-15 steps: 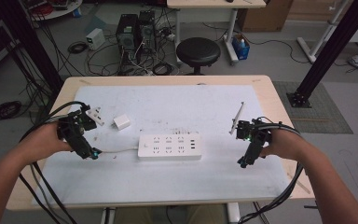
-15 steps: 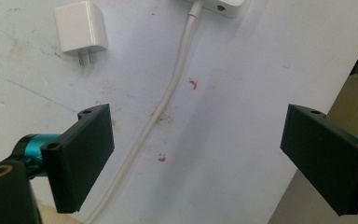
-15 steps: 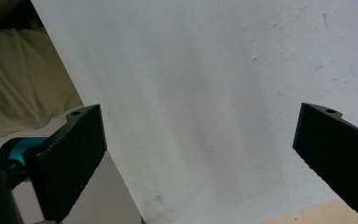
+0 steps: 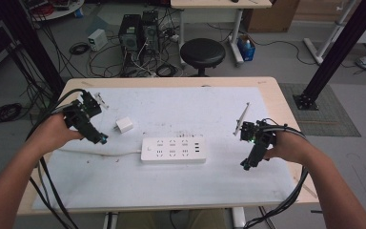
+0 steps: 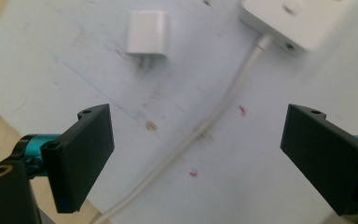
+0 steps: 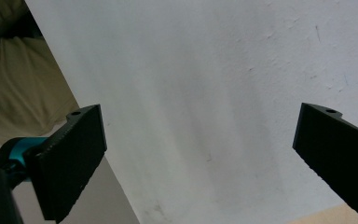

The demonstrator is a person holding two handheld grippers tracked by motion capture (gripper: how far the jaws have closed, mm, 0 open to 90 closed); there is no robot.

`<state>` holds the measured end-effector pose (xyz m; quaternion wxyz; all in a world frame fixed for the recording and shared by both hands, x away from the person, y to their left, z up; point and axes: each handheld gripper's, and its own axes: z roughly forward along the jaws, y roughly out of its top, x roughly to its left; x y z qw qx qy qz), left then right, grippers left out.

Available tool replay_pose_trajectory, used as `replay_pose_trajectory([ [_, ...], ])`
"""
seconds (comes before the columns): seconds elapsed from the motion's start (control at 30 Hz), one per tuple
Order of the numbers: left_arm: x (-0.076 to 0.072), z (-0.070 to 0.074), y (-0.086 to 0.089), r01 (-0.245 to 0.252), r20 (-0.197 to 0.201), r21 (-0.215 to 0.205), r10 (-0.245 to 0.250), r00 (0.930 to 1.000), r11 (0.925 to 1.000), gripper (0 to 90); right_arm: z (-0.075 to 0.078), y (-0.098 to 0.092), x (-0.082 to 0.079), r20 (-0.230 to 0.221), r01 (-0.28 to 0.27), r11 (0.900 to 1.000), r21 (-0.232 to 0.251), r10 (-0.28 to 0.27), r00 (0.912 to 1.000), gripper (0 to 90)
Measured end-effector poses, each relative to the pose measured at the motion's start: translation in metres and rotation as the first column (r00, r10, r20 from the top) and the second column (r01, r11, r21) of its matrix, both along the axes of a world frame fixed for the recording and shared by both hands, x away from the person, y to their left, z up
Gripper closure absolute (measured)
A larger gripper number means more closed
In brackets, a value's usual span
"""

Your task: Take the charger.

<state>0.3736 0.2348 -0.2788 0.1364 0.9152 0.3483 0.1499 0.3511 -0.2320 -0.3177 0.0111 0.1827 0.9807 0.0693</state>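
Two grippers, both empty, jaws wide apart. My left gripper (image 4: 97, 138) hovers at 9 o'clock beside charger (image 4: 124, 125); right gripper (image 4: 248, 164) at 3. Charger lies unplugged, just off power strip (image 4: 173, 150) mid-tabletop (image 4: 171, 191). Nothing grasped; judge work unstarted.

left hand-held gripper (image 4: 101, 139) jaws wide | right hand-held gripper (image 4: 246, 165) jaws wide

Strips I count: one power strip (image 4: 173, 150)
Plugs: one white adapter (image 4: 124, 125)
Rods: one thin stick (image 4: 241, 117)
Grippers I hold: two, left gripper (image 4: 98, 138), right gripper (image 4: 248, 164)
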Motion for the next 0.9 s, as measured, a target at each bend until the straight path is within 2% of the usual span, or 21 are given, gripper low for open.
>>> replay_pose_trajectory([
  [0.1,0.015,-0.003,0.001,-0.052,0.024,-0.036,0.053,0.9983,0.998,9.4,0.0,0.0,0.0,0.001,0.003,1.0,0.003,-0.003,1.0,1.9],
  [0.17,0.023,-0.007,0.0,-0.055,0.022,-0.064,0.057,0.9981,0.9964,9.5,0.001,0.0,0.0,0.003,0.002,1.0,0.004,-0.002,1.0,1.9],
  [0.2,0.023,-0.007,0.0,-0.055,0.022,-0.064,0.057,0.9981,0.9964,9.5,0.001,0.0,0.0,0.003,0.002,1.0,0.004,-0.002,1.0,1.9],
  [0.3,0.043,-0.018,-0.003,-0.064,0.07,-0.042,0.067,0.9953,0.997,9.5,0.001,0.0,-0.001,0.003,0.018,1.0,0.002,-0.018,0.9998,1.9],
  [0.37,0.052,-0.023,-0.002,-0.081,0.085,-0.056,0.085,0.9928,0.9952,9.5,-0.001,0.0,-0.001,0.005,0.018,1.0,0.008,-0.018,0.9998,1.9],
  [0.4,0.056,-0.026,-0.001,-0.091,0.077,-0.078,0.097,0.9923,0.9928,9.4,-0.001,0.0,-0.001,0.003,0.018,1.0,0.004,-0.018,0.9998,1.9],
  [0.47,0.064,-0.032,-0.001,-0.078,0.064,-0.097,0.084,0.9944,0.9923,9.5,-0.002,0.0,-0.001,0.0,0.022,1.0,0.002,-0.022,0.9998,1.9],
  [0.63,0.081,-0.052,-0.009,-0.035,0.035,-0.098,0.038,0.9987,0.9945,9.5,-0.003,0.001,0.001,0.002,0.029,1.0,0.005,-0.029,0.9996,2.0],
  [0.77,0.094,-0.069,-0.011,-0.054,0.007,-0.113,0.055,0.9985,0.9921,9.5,-0.004,0.002,0.002,-0.004,0.029,1.0,-0.002,-0.029,0.9996,1.9],
  [0.83,0.1,-0.08,-0.01,-0.056,-0.021,-0.126,0.054,0.9983,0.9905,9.5,-0.004,0.002,0.001,-0.005,0.042,0.999,-0.004,-0.042,0.9991,1.9],
  [0.9,0.103,-0.092,-0.011,-0.048,-0.047,-0.119,0.042,0.998,0.9917,9.5,-0.004,0.001,0.001,-0.003,0.042,0.999,-0.001,-0.042,0.9991,1.9],
])
